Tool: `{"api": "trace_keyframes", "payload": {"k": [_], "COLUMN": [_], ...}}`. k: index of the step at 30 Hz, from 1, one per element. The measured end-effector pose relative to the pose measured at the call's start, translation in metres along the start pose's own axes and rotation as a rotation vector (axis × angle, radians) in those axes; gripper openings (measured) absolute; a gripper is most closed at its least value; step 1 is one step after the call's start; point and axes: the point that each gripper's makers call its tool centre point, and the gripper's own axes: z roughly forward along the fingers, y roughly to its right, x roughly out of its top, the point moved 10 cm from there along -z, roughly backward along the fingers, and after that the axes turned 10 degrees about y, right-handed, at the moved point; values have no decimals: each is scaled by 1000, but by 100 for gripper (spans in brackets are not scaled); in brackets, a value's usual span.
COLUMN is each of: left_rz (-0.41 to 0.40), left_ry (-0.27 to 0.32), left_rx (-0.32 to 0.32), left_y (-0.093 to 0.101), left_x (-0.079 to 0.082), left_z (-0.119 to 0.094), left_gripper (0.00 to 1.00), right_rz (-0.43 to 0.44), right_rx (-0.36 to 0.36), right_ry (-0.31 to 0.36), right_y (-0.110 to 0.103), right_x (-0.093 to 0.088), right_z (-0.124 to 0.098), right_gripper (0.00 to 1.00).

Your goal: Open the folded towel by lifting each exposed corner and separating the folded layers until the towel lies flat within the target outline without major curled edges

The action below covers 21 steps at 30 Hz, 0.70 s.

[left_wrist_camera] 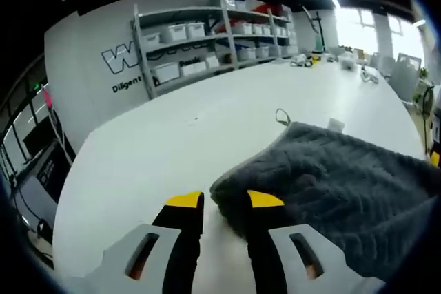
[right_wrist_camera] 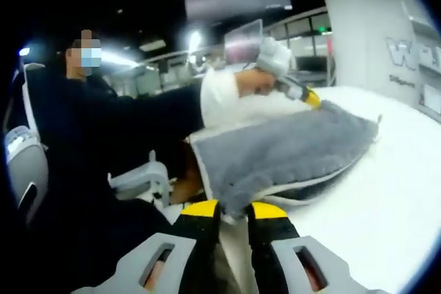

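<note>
Lying on the wide white table [left_wrist_camera: 172, 142], the thick dark grey towel [left_wrist_camera: 344, 177] with a ribbed weave is folded, and it is not yet flat. In the left gripper view the left gripper [left_wrist_camera: 224, 201], black with yellow tips, is at the near corner of the towel, close to the table edge. Its two jaws stand a little apart, with the towel corner bulging between them; one jaw seems to touch the cloth, but I cannot tell if the corner is really pinched. In the right gripper view the right gripper [right_wrist_camera: 233, 210] has its yellow-tipped jaws almost together on the pale hem of the upper towel layer [right_wrist_camera: 275, 149], which hangs lifted above the lower layer [right_wrist_camera: 313, 191]. The other gripper shows at the far corner of the same cloth, held by a hand in a white sleeve [right_wrist_camera: 220, 98].

The step in hand looks like the separating of the folded layers. To do it well, I think each gripper must catch only the top layer at its corner, then both should rise together and move apart, so the cloth opens without dragging the lower layer. Pulling slowly and keeping the edge tight should prevent curled borders. No target outline is visible to me on the table.
</note>
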Motion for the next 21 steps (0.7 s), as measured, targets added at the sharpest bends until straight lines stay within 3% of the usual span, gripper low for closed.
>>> {"api": "trace_keyframes", "payload": {"k": [4, 11, 16, 17, 21], "left_rz": [-17, 56, 112, 134, 201], "left_ry": [39, 27, 7, -5, -36], "left_rx": [-36, -129, -219, -236, -319], "left_y": [9, 30, 42, 44, 51], "left_x": [13, 30, 42, 43, 47], "left_z": [4, 21, 36, 39, 48], "left_gripper": [24, 27, 28, 29, 31], "right_rz": [-9, 8, 84, 95, 166], "right_rx": [-15, -48, -97, -105, -151], "right_ry": [-5, -12, 42, 49, 109], "right_y": [1, 4, 10, 12, 18], "right_x": [0, -3, -2, -4, -4], "right_z": [-6, -9, -8, -21, -24], "right_gripper": [18, 23, 28, 30, 39]}}
